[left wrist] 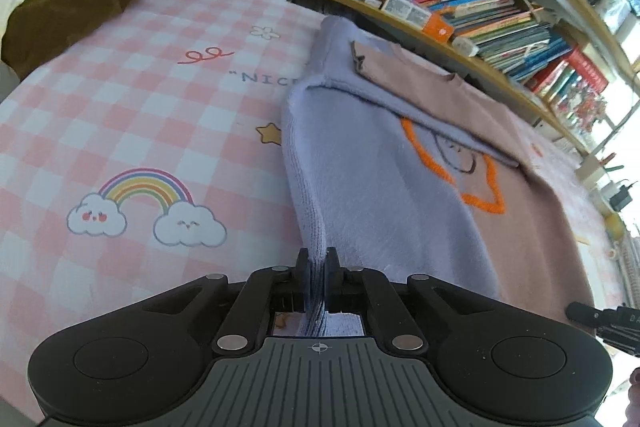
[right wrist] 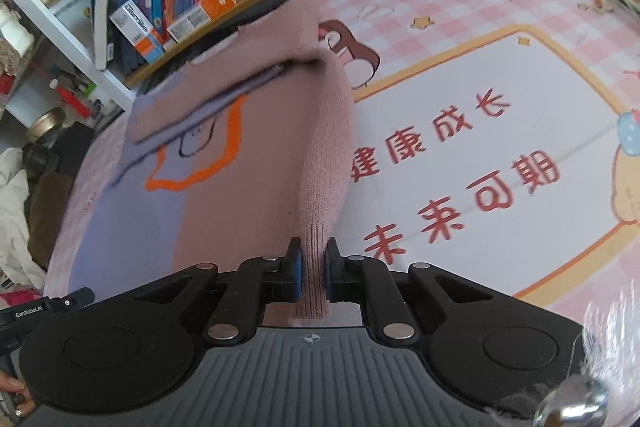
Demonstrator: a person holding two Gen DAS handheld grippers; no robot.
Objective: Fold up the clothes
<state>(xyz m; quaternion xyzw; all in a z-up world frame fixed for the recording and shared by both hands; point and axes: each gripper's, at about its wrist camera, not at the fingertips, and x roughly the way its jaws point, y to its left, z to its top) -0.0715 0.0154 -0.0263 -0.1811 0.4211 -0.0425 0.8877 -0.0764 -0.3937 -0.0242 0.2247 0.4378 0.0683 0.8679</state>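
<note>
Centrally, the two-tone sweater (left wrist: pixel 384 187) lies on the checked tabletop (left wrist: pixel 140 115), sleeves apparently already folded across; left gripper (left wrist: pixel 318 267) and right gripper (right wrist: pixel 313 259) each pinch a near hem corner between closed fingers, presumably to carry the hem toward the collar

2 low, close fisheye views look forward along each tool over the desk (left wrist: pixel 120 115). Both share the sweater (left wrist: pixel 360 187) and the bookshelf (left wrist: pixel 460 3) behind it, seen from opposite ends.
</note>
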